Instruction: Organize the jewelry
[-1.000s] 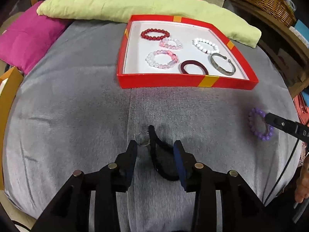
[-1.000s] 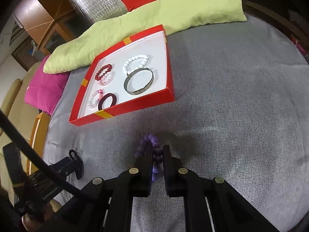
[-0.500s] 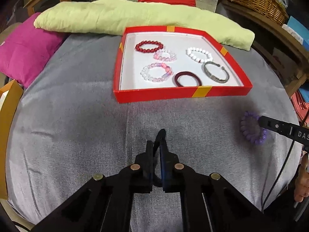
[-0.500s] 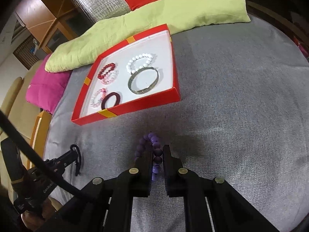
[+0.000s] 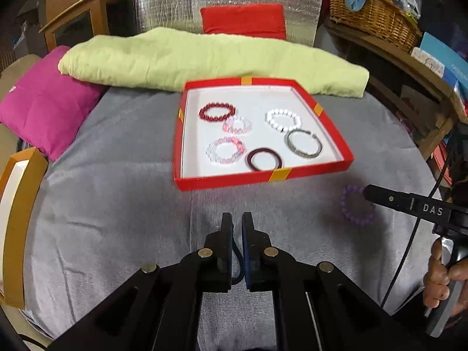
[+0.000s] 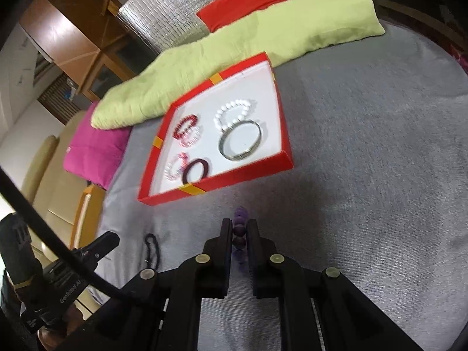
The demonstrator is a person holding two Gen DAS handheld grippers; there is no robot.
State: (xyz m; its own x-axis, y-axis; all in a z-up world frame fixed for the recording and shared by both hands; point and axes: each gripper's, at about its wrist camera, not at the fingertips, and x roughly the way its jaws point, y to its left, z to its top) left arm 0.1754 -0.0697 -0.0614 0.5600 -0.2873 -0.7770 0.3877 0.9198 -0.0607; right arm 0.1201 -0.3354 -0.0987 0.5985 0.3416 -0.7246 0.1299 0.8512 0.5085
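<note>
A red tray [image 5: 234,181] with a white floor sits on the grey cloth; it also shows in the right wrist view [image 6: 248,175]. It holds several bracelets, among them a red bead one [image 5: 217,112], a white bead one [image 5: 283,120] and a metal bangle [image 5: 303,143]. My left gripper [image 5: 237,219] is shut on a black cord bracelet [image 5: 238,266], which hangs loose in the right wrist view [image 6: 152,250]. My right gripper [image 6: 240,226] is shut on a purple bead bracelet [image 6: 240,228], which also shows in the left wrist view [image 5: 358,206], lifted above the cloth.
A green folded blanket [image 5: 204,58] lies behind the tray, a magenta cushion [image 5: 44,102] at the left, a red cushion [image 5: 242,20] at the back. A wicker basket [image 5: 371,14] stands on a shelf at the right. A wooden chair edge [image 5: 17,219] is at the left.
My left gripper closed on the black cord bracelet and lifted it off the cloth. My right gripper rose with the purple bracelet. Both have drawn nearer the tray.
</note>
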